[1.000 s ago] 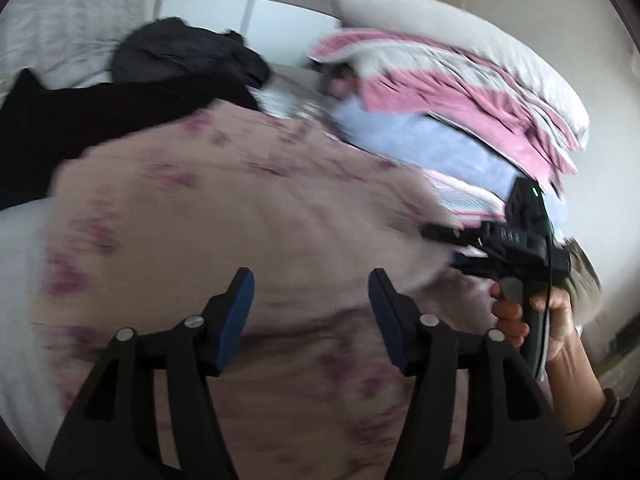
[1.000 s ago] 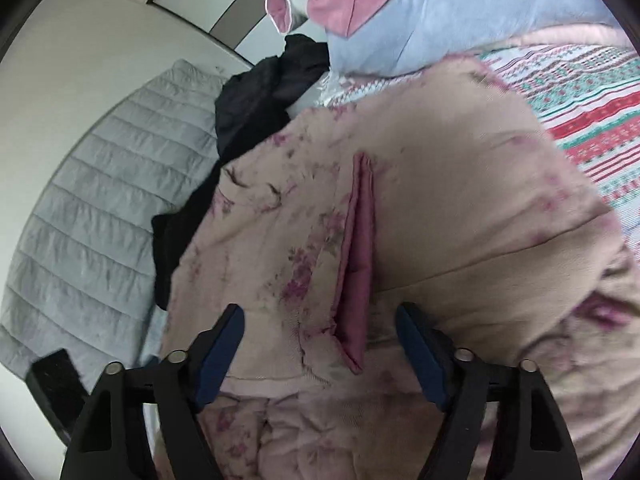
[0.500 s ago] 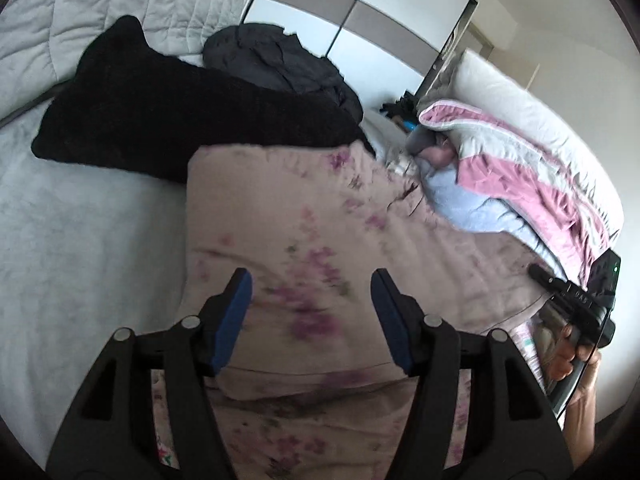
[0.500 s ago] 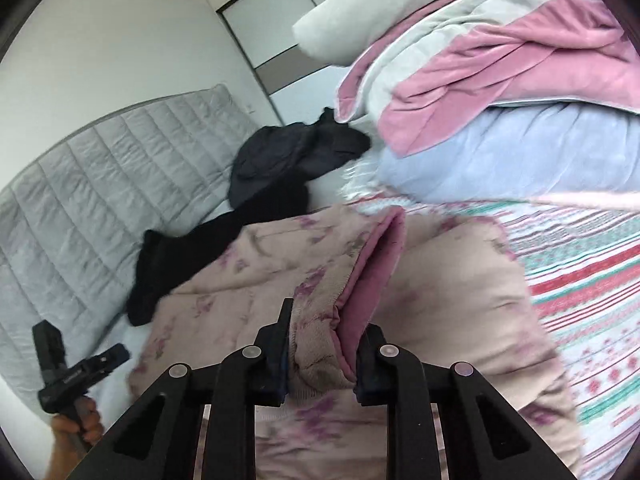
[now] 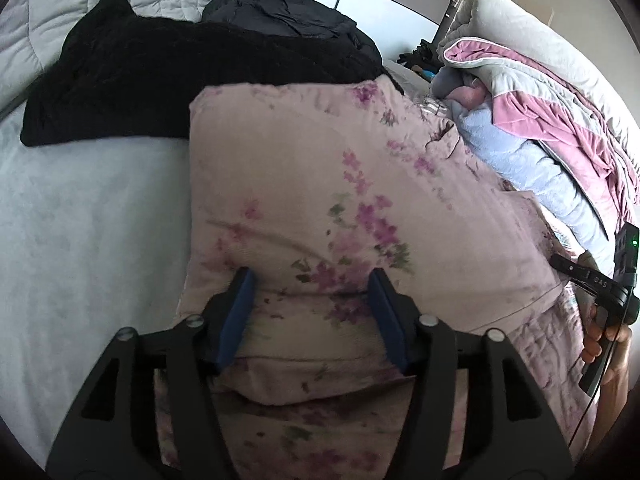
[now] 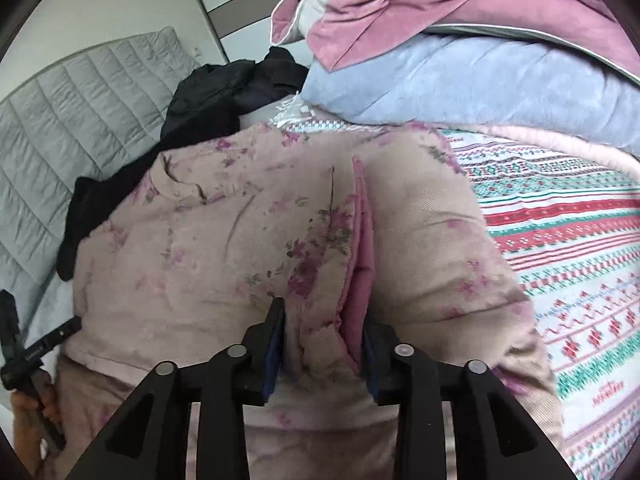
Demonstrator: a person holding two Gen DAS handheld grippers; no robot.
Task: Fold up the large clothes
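We see the bed (image 5: 80, 216) filling the left of the left view, its patterned sheet (image 6: 568, 240) at the right of the right view. The floral robe (image 5: 340, 200) lies folded across the centre of both frames. Black clothes (image 5: 168, 76) sit in the upper left, stacked bedding (image 6: 480, 40) in the upper right. Our right gripper (image 6: 322, 344) has its jaws pinching the robe's pink-lined edge at bottom centre. Our left gripper (image 5: 312, 312) holds its jaws spread over the robe's fold.
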